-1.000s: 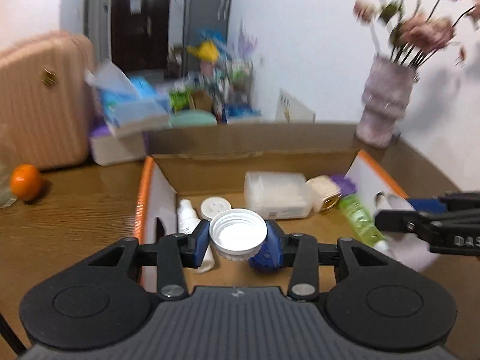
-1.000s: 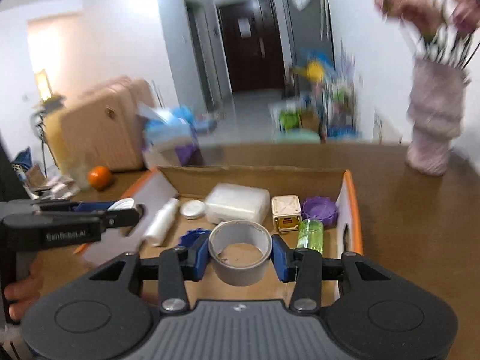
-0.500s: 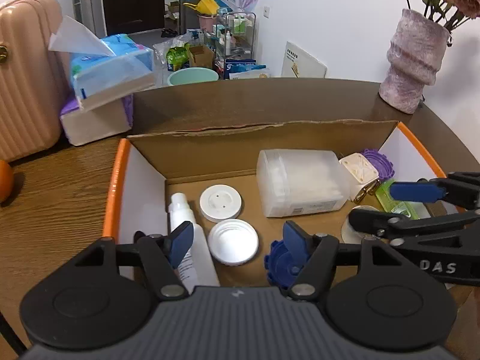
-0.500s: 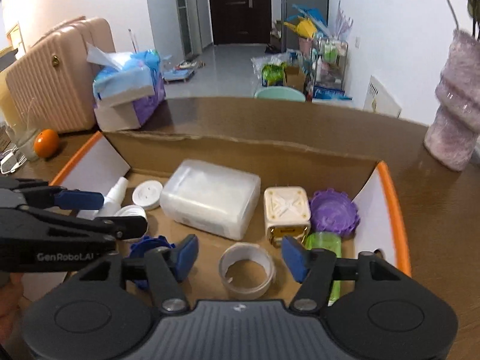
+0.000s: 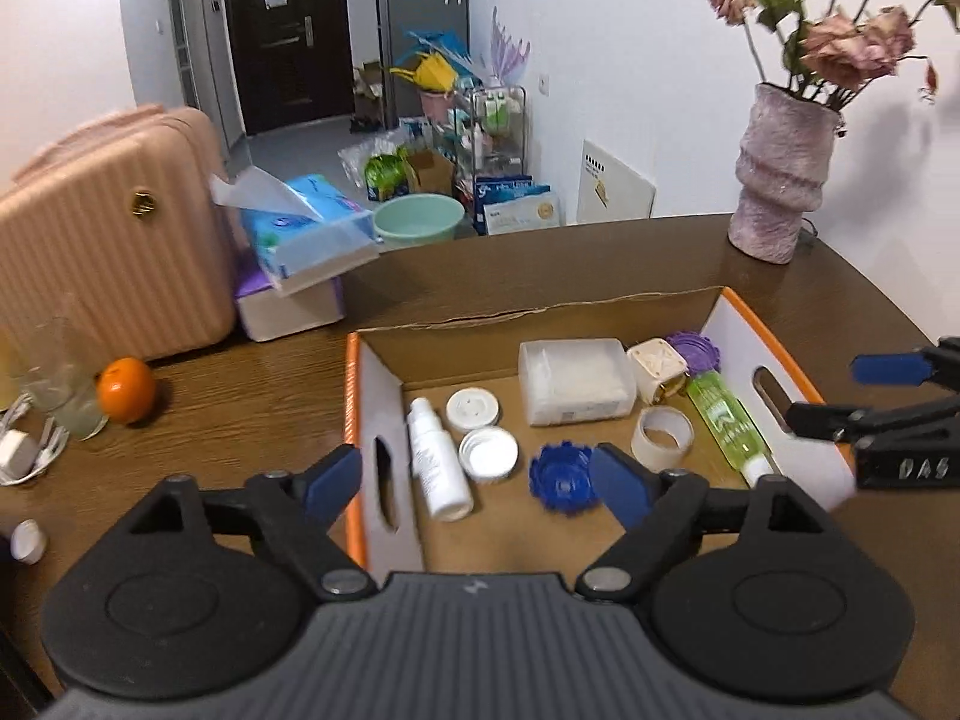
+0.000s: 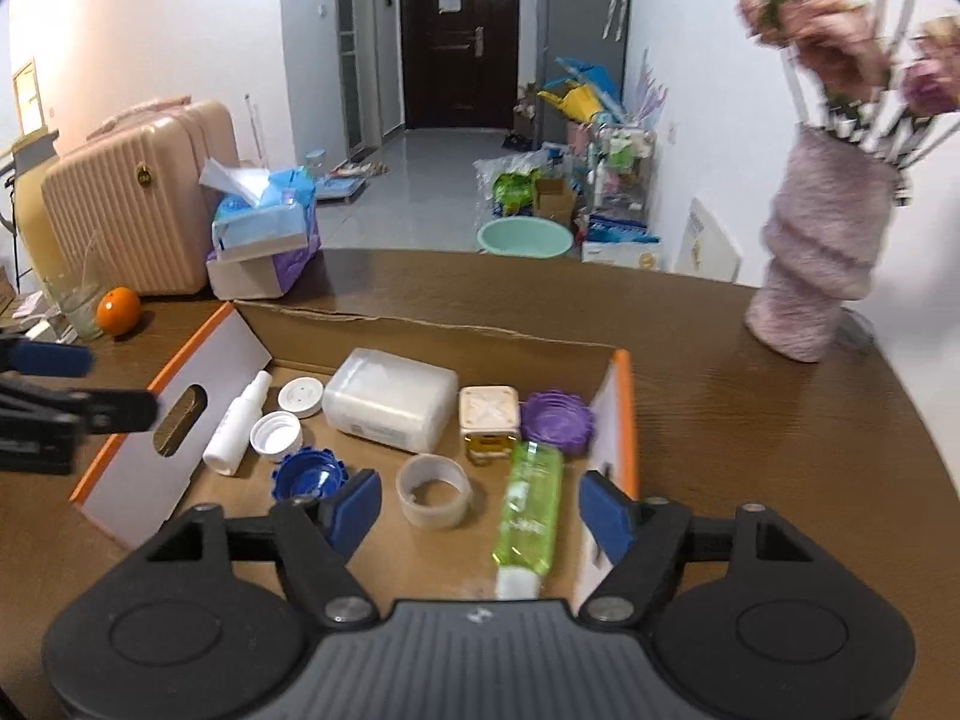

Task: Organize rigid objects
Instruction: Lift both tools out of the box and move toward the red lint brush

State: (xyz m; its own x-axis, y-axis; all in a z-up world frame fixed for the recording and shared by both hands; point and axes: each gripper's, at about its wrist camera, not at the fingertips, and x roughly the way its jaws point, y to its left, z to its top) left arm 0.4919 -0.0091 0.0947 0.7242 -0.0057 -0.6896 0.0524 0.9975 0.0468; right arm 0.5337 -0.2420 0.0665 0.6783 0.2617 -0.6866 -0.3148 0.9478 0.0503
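White cap (image 5: 488, 454) below opening left tongs (image 5: 477, 483)

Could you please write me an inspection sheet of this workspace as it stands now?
Surface: brown wooden table, carrying a cardboard box with orange-edged flaps.
Job's things: in the box lie a tape roll, white cap, blue cap, spray bottle, green bottle, clear case, purple lid.
Clutter: orange, tissue packs, glass, vase.
Grippers: left tongs and right tongs both opening, nothing between the pads.
Cables: white cord at the table's left edge.
Surroundings: pink suitcase, hallway door, floor clutter.
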